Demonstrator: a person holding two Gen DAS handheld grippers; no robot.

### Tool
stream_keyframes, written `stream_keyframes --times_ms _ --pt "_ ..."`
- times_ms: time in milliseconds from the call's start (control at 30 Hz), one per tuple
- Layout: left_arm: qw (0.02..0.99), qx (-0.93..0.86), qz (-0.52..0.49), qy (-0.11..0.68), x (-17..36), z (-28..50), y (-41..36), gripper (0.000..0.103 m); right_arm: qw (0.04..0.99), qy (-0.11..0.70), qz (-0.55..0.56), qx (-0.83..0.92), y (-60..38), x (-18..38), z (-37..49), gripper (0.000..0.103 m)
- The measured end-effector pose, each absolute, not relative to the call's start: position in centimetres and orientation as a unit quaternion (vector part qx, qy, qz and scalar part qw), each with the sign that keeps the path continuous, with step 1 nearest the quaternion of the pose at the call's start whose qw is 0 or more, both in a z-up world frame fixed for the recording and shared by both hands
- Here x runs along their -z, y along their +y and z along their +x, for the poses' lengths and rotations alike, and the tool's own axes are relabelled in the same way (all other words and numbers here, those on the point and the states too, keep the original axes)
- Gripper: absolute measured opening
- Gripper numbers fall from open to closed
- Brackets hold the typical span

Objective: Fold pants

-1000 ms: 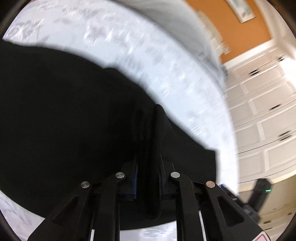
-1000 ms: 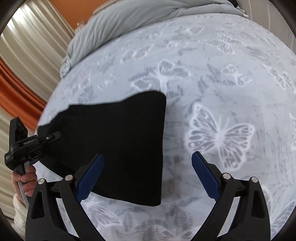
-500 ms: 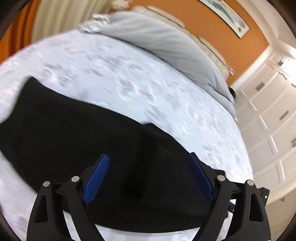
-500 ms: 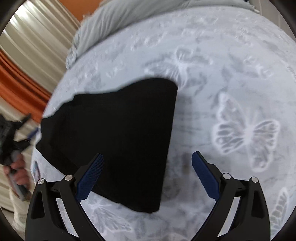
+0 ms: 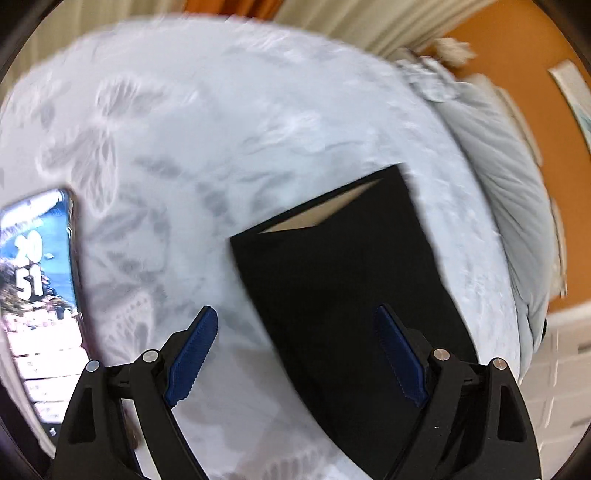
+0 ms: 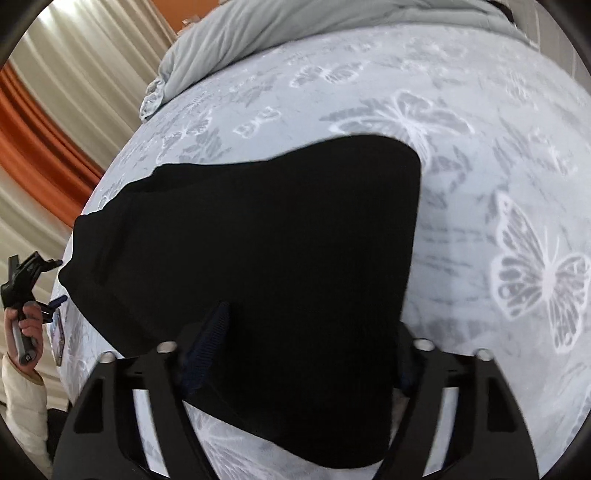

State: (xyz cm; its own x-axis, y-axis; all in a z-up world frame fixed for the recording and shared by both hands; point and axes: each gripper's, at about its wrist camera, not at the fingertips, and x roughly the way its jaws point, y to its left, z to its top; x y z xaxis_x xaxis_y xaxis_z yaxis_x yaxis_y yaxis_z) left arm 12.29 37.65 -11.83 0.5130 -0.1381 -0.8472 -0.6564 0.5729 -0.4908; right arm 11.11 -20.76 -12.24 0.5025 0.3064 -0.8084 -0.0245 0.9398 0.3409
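The right gripper (image 6: 314, 347) is seen spread wide, its blue-padded fingers (image 6: 207, 343) straddling the near edge of the folded black fabric pants (image 6: 258, 258) without clamping them. The left gripper (image 5: 295, 354) is likewise held wide apart and empty above the pale butterfly-print bedspread (image 5: 221, 129), on which the pants (image 5: 351, 295) lie flat. A lit smartphone (image 5: 37, 288) is seen beside it, and a grey duvet (image 6: 295, 33) is bunched farther back.

Black hand-held gripper (image 5: 295, 354), blue pads (image 5: 192, 354)

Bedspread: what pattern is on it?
Pale blue-grey bedspread with white-outlined butterflies; clearest in the right wrist view.
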Motion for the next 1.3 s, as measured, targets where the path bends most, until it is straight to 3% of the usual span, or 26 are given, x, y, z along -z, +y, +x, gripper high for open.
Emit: stream_keyframes --times_ms 67,133,200,233,267,400,567,633,733,833,967,1167,1300 --pt "0.762 -0.176 -0.426 0.455 12.3 13.1 37.7 0.085 0.854 0.485 0.163 -0.095 -21.0 11.8 11.2 0.034" --pt "0.788 -0.16 -0.392 0.447 11.9 14.7 36.5 0.084 0.857 0.477 0.169 -0.092 -20.9 11.1 11.1 0.03" --pt "0.8 -0.179 -0.37 0.437 12.0 15.2 35.7 0.075 0.862 0.465 0.176 -0.094 -21.1 10.0 10.8 0.028" --pt "0.804 -0.184 -0.364 0.433 11.7 15.2 35.2 0.052 0.867 0.456 0.181 -0.093 -21.6 9.2 10.5 0.027" --pt "0.804 -0.173 -0.371 0.431 11.6 15.1 35.1 0.014 0.87 0.448 0.185 -0.092 -22.3 8.4 10.1 0.025" --pt "0.813 -0.121 -0.397 0.408 9.2 14.4 32.7 0.015 0.869 0.442 0.201 -0.09 -25.6 6.8 8.5 0.022" --pt "0.797 -0.061 -0.409 0.44 9.4 13.0 29.3 0.015 0.867 0.449 0.212 -0.042 -31.2 7.1 5.0 0.022" --pt "0.788 -0.043 -0.401 0.464 10.3 12.7 27.5 0.015 0.856 0.479 0.19 -0.037 -32.6 8.1 4.7 0.026" --pt "0.787 -0.059 -0.363 0.496 11.4 13.5 25.4 0.018 0.821 0.53 0.213 0.004 -34.6 11.2 4.7 0.041" --pt "0.784 -0.07 -0.385 0.483 11.7 12.8 25.5 0.018 0.851 0.485 0.194 0.049 -35.2 8.2 3.8 0.044" --pt "0.815 -0.034 -0.378 0.437 8.0 12.1 23.9 0.015 0.904 0.406 0.089 0.096 -32.8 3.2 2.8 0.076" --pt "0.883 0.092 -0.271 0.373 0.6 9.6 12.5 0.015 0.908 0.408 0.097 0.022 -28.6 3.0 4.9 0.077" --pt "0.879 0.163 -0.201 0.401 2.0 8.8 4.5 0.018 0.895 0.439 0.081 0.008 -26.1 5.1 6.6 0.077"
